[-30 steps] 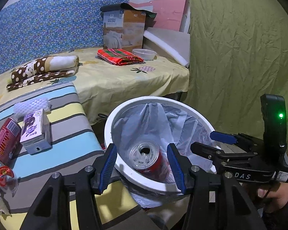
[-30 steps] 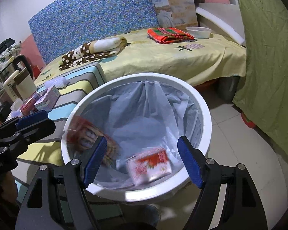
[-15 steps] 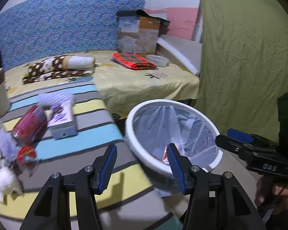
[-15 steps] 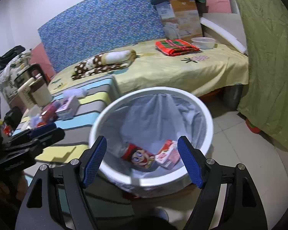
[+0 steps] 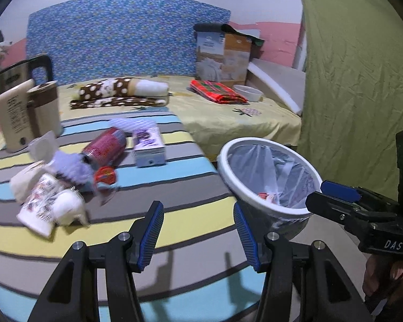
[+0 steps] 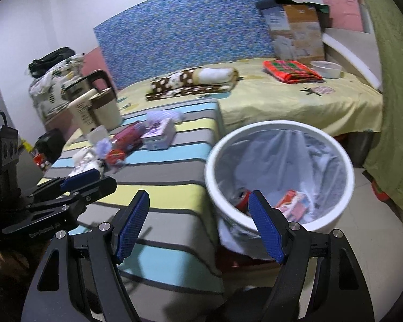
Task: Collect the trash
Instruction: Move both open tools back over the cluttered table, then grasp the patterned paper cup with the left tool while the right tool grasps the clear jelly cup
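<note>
A white bin (image 5: 255,141) with a clear liner stands on the floor beside the striped table (image 5: 174,230). Inside it lie a red can (image 6: 241,197) and a red-and-white carton (image 6: 292,204). On the table lie a red can (image 5: 104,147), a purple-and-white box (image 5: 149,147), a round red piece (image 5: 104,175), purple fluff (image 5: 69,166) and crumpled white paper (image 5: 51,204). My left gripper (image 5: 198,209) hangs open and empty over the table's near part. My right gripper (image 6: 199,198) is open and empty between the table edge and the bin (image 6: 279,124).
A beige jug with a dark handle (image 5: 27,107) stands at the table's far left. Behind is a bed with a yellow sheet (image 5: 228,118), a dotted blanket, a red plaid cloth, a bowl and a cardboard box (image 5: 223,56). A green curtain (image 5: 362,80) hangs right of the bin.
Both grippers have drawn back from over the bin and swung left toward the striped table. The trash on the table has come into view. A blurred red item settled in the bin.
</note>
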{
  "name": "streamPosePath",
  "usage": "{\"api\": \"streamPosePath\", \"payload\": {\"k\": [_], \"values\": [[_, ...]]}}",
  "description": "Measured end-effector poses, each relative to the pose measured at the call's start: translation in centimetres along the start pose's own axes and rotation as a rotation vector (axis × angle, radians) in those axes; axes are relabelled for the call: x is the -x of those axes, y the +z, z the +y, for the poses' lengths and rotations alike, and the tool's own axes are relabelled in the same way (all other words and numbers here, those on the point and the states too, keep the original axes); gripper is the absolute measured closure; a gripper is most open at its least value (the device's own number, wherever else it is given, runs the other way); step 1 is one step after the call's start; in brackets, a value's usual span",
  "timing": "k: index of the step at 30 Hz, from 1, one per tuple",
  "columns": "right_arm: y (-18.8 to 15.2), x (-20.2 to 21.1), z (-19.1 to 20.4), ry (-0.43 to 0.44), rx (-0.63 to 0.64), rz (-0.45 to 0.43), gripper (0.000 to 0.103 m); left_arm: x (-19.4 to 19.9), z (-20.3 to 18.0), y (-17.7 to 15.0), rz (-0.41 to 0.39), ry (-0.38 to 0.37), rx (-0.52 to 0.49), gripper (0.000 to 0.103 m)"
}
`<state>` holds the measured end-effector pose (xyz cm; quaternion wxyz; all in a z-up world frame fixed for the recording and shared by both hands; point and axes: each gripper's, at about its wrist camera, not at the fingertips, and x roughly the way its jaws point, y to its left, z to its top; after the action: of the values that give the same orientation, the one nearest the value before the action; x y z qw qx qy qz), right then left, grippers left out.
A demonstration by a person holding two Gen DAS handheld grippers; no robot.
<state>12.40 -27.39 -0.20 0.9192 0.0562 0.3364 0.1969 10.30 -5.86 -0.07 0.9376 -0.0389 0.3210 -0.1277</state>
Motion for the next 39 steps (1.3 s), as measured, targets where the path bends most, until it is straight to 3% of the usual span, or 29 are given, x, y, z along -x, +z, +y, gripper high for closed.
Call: {"api": "streamPosePath", "payload": {"k": [19, 34, 39], "values": [[-0.1, -2.2, 6.2, 0.134, 0.080, 0.044, 0.026, 4.2, 7.2, -2.3, -0.024, 0.157, 0.105, 0.049], [0.8, -5.6, 8.9, 0.177, 0.118, 0.086, 0.026, 3.0, 14.6, -1.6, -0.014, 0.307, 0.165, 0.049], [1.5, -6.9, 9.7, 0.186, 0.128, 0.101, 0.026, 1.7, 17.3, -1.0, 0.009, 0.305, 0.172, 0.049]]}}
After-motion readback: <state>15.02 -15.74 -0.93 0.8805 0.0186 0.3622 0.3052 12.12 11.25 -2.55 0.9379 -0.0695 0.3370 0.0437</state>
